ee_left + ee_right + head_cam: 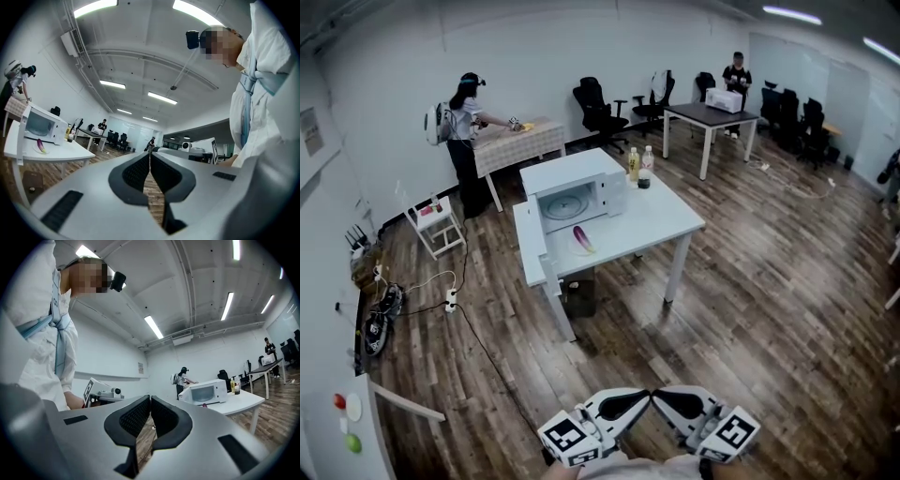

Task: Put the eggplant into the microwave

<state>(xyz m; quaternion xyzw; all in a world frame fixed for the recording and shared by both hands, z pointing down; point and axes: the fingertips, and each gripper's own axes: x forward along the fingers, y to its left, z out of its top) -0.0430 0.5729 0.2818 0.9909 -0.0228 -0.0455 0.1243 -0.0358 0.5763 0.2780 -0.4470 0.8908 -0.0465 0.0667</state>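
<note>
Eggplant (582, 239) lies flat on white surface (666, 220), well apart from both tools, far across the wood floor (750, 309). It sits just in front of the microwave (581, 173) opening. Microwave door (531, 246) hangs open at the left; inside, only the turntable (566, 203) shows. Two bottles (638, 163) stand beside the microwave, on its right in the head view. Eggplant's long axis runs from the microwave mouth toward the surface's near edge, slightly slanted; can't tell which end is the stem. Left tool (150, 161) is clenched with nothing in it. Right tool (150, 404) is clenched too, nothing gripped. Both are held low by the person's body, tips close together.
</note>
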